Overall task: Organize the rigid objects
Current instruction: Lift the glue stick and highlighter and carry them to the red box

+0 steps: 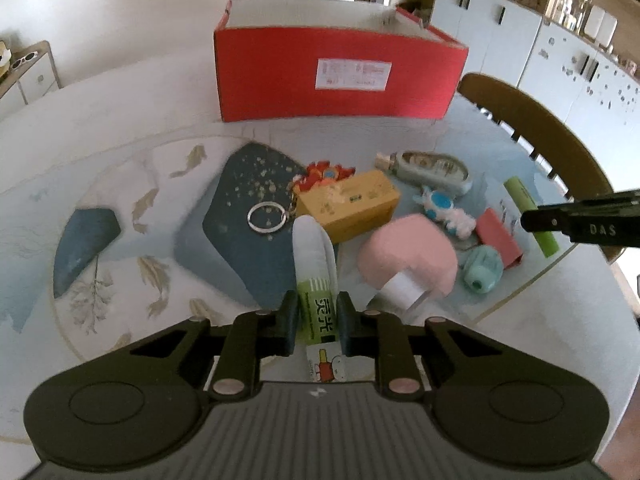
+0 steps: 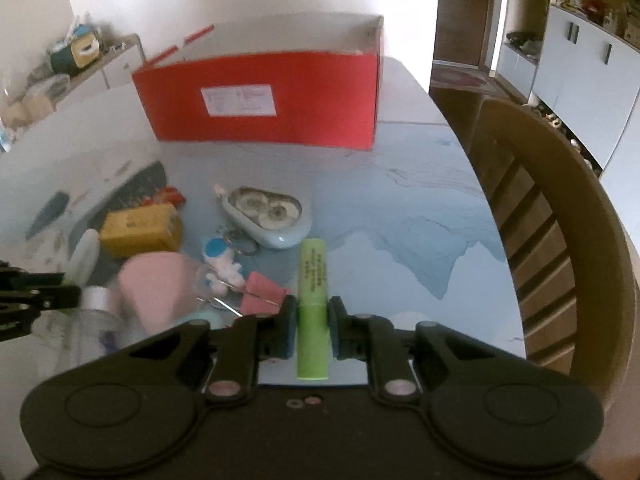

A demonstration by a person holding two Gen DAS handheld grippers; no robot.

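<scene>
A red open box (image 1: 336, 76) stands at the far side of the table; it also shows in the right wrist view (image 2: 264, 100). My left gripper (image 1: 318, 326) is shut on a white-capped glue tube with a green label (image 1: 314, 268). My right gripper (image 2: 313, 326) is shut on a light green cylinder (image 2: 313, 300); it shows at the right in the left wrist view (image 1: 530, 212). Between them lie a yellow box (image 1: 352, 204), a red keychain with a ring (image 1: 320, 176), a pink block (image 1: 408, 256), a correction tape dispenser (image 1: 432, 168), a small blue-white figure (image 1: 444, 208), a red clip (image 1: 500, 236) and a teal sharpener (image 1: 482, 270).
A wooden chair (image 2: 552, 224) stands against the table's right edge. The tablecloth (image 1: 120, 200) has fish and blue patches. White cabinets (image 1: 560, 52) line the right wall. A low cabinet with clutter (image 2: 72, 64) is at the far left.
</scene>
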